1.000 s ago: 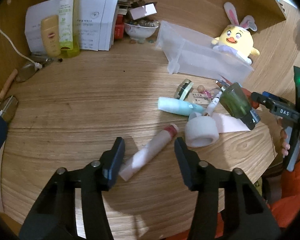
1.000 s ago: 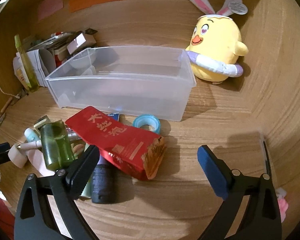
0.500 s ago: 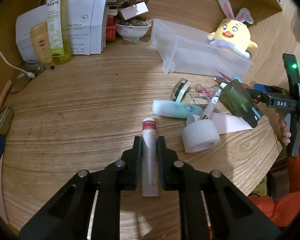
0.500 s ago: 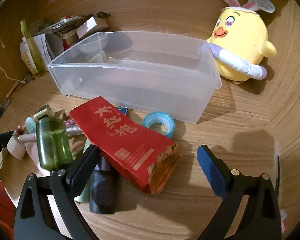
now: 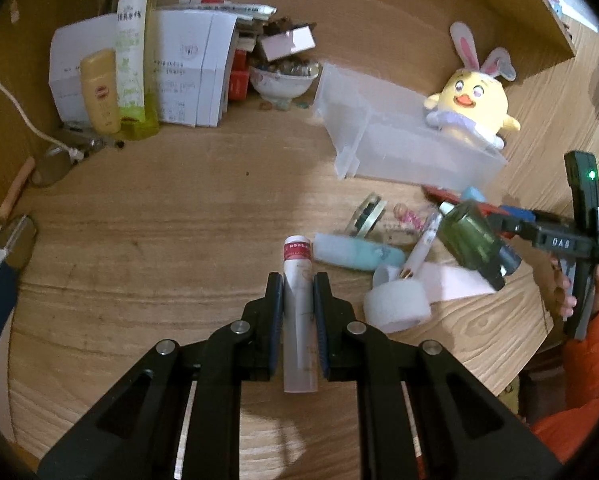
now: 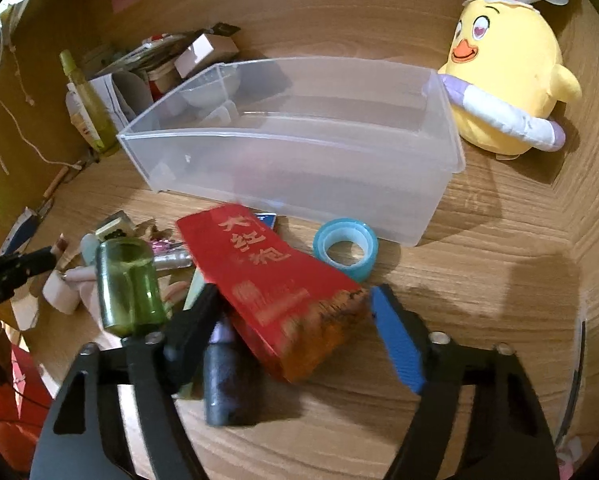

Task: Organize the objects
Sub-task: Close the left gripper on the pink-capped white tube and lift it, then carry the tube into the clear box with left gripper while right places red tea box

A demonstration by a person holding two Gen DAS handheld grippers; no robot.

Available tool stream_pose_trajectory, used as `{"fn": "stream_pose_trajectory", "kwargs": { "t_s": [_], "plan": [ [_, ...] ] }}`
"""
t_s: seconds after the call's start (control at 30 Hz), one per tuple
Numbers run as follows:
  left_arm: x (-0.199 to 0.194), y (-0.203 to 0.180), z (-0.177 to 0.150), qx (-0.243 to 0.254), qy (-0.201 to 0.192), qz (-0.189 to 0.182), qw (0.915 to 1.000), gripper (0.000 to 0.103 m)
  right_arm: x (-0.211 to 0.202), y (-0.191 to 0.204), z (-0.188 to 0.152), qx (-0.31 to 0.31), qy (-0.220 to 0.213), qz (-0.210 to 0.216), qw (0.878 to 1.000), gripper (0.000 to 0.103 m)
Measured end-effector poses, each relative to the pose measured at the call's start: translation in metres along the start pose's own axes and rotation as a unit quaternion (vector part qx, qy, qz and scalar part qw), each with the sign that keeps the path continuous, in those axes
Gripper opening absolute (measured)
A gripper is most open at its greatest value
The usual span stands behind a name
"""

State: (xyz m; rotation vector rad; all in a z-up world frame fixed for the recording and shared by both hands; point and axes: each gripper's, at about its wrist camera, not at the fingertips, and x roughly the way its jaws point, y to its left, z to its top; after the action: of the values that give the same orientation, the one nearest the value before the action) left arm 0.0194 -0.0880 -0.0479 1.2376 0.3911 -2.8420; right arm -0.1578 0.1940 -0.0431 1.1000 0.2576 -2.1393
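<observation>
1. A second back the left gripper (image 5: 297,292) stood wide around the pink tube (image 5: 298,312); now it is clamped shut on it, both pads pressing the tube's sides, the red-banded cap poking out past the fingertips
2. The right gripper (image 6: 295,312) has just been closing: its jaws, wide a second ago, now sit about half open either side of the red packet's (image 6: 267,280) torn end, and with the blur there I can't swear the pads are pressing yet
3. The pink tube looks to be still resting on the wooden table (image 5: 159,240), near the front edge, well apart from the clear bin (image 6: 299,152)
4. The red packet lies just in front of the bin, propped on a dark bottle (image 6: 227,376), with the blue tape roll (image 6: 345,248) right beside it
5. Around them, the clutter waits: green glass jar (image 6: 127,284), teal tube (image 5: 355,254), white tape roll (image 5: 397,306), a white pen (image 5: 421,246), small trinkets
6. The bin is empty as far as both views show, the yellow chick plush (image 6: 507,68) against its far end
7. Judging progress: barely begun; nothing sorted, two items being picked up, the whole heap left to move, presumably into that bin
</observation>
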Motion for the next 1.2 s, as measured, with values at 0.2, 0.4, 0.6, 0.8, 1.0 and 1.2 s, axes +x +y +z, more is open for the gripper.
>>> {"fn": "stream_pose_trajectory", "kwargs": {
  "t_s": [0.2, 0.4, 0.6, 0.8, 1.0, 1.2],
  "plan": [
    [-0.007, -0.009, 0.014, 0.008, -0.017, -0.009, 0.9998, 0.014, -0.02, 0.007, -0.01, -0.008, -0.004, 0.0, 1.0, 0.058],
    [-0.006, -0.024, 0.026, 0.024, -0.025, -0.025, 0.9991, 0.014, -0.037, 0.022, -0.026, -0.024, 0.0, 0.02, 1.0, 0.058],
    [-0.002, -0.044, 0.036, 0.042, -0.031, -0.048, 0.9975, 0.014, -0.025, 0.032, -0.025, -0.052, 0.009, -0.002, 0.999, 0.068],
    [0.001, -0.062, 0.052, 0.06, -0.04, -0.058, 0.9957, 0.014, -0.019, 0.023, -0.012, -0.046, -0.001, -0.004, 0.999, 0.068],
    [0.008, -0.078, 0.068, 0.075, -0.044, -0.067, 0.9939, 0.014, -0.021, 0.029, -0.011, -0.063, -0.01, -0.004, 0.998, 0.059],
    [0.014, -0.09, 0.084, 0.08, -0.049, -0.07, 0.9931, 0.014, -0.041, 0.029, -0.012, -0.054, -0.045, -0.001, 0.998, 0.058]
  ]
}}
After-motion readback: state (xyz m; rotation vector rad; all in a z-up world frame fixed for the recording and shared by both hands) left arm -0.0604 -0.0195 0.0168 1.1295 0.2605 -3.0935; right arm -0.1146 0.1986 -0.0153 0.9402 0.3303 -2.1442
